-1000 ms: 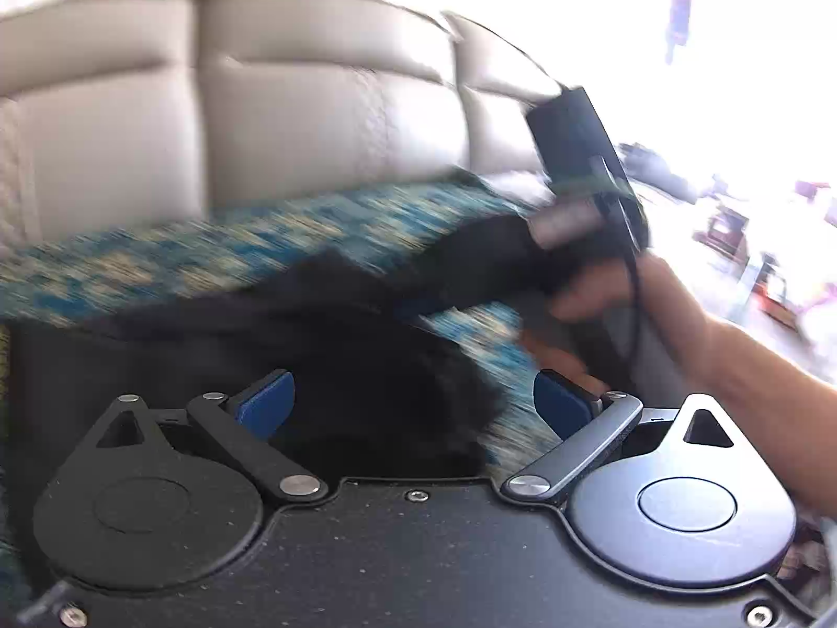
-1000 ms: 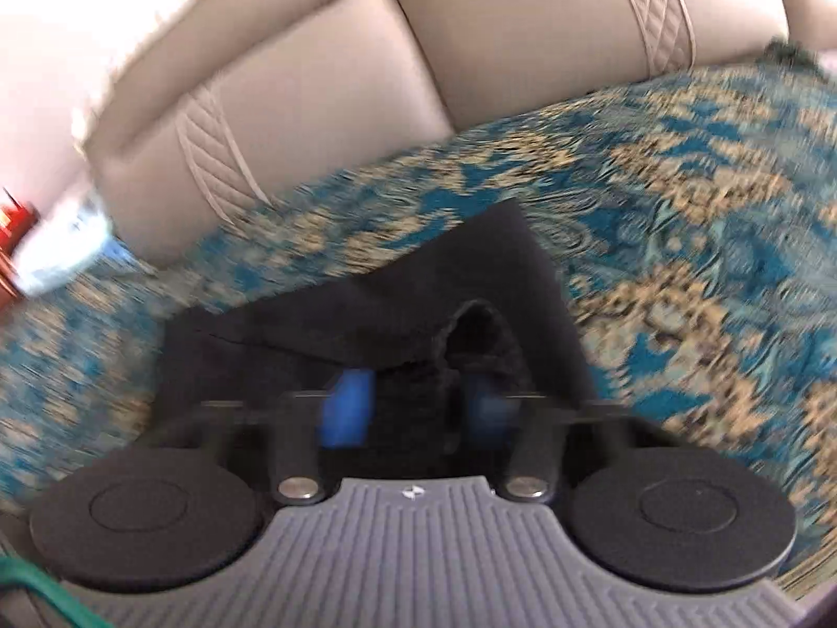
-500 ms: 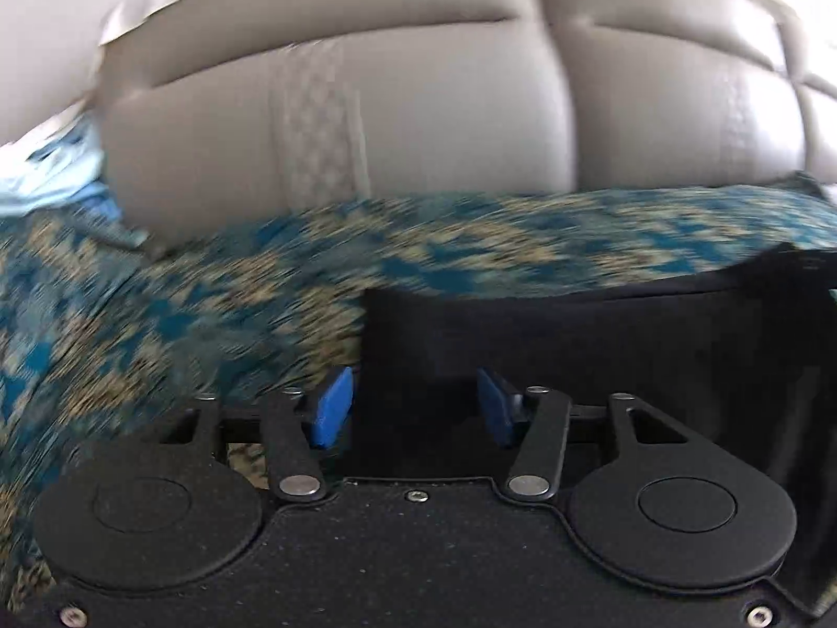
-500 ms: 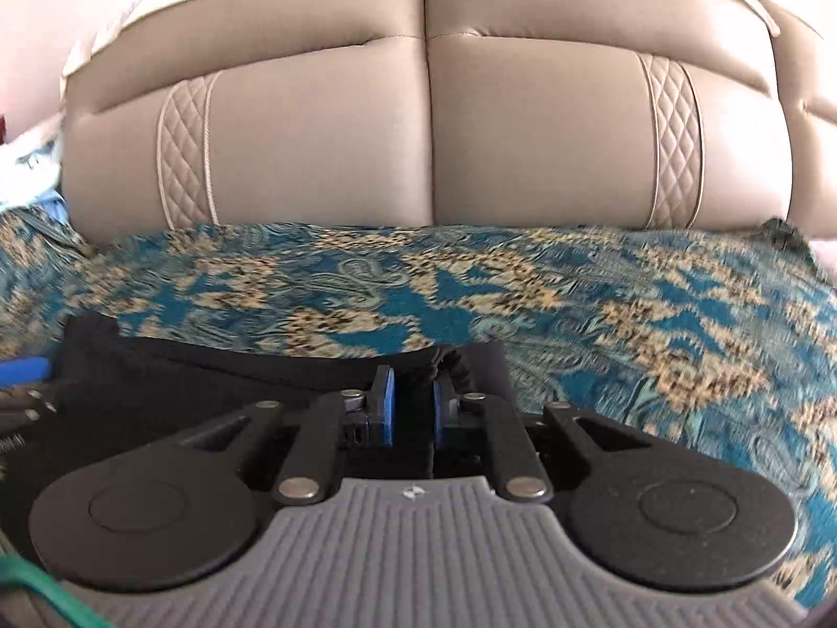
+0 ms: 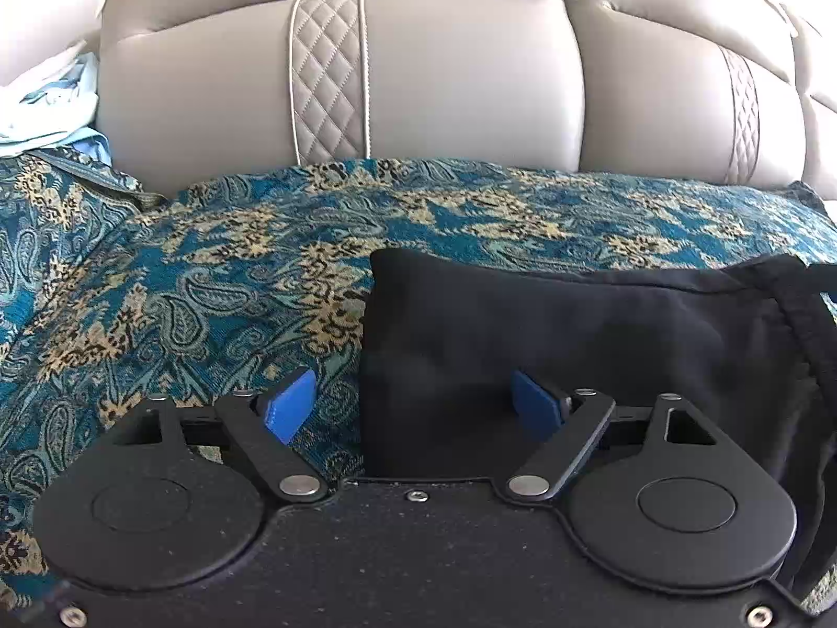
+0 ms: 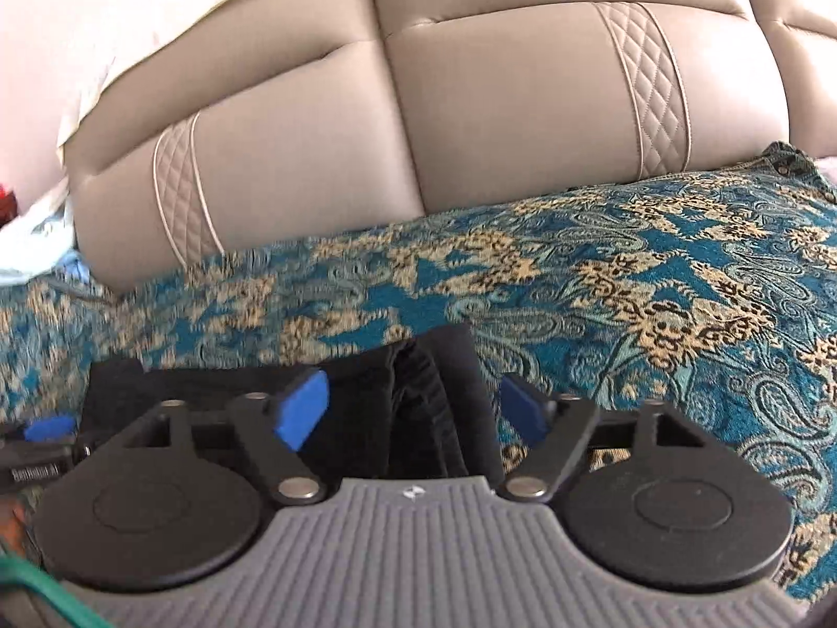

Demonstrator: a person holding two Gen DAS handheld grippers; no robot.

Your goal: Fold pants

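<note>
One pair of black pants [image 5: 586,345] lies folded into a flat dark block on the blue and gold paisley cover [image 5: 199,282] of a sofa. Taking the pants as the landmark: the cover spreads out on every visible side of them, and beyond their far edge rise the beige leather back cushions [image 5: 460,83], of which three show in the left wrist view, two of them carrying a quilted diamond strip. A pale blue and white bundle of cloth [image 5: 52,99] sits far to the left of the pants, at the end of the cushions.

There are two grippers. The left gripper [image 5: 416,403] hangs over the left end of the pants with its jaws spread wide; one blue pad [image 5: 290,411] is over bare cover just left of the pants' straight folded edge, the other pad is over the black fabric. Nothing is pinched between them.

The right gripper [image 6: 413,408] sits at the right end of the pants [image 6: 418,403], where the cloth bunches into ridges and a hem stands up. Its jaws are likewise spread, one blue pad on each side of that bunched end, not closed on it. In this view a blue pad of the left gripper [image 6: 49,428] shows at the far left of the pants.
</note>
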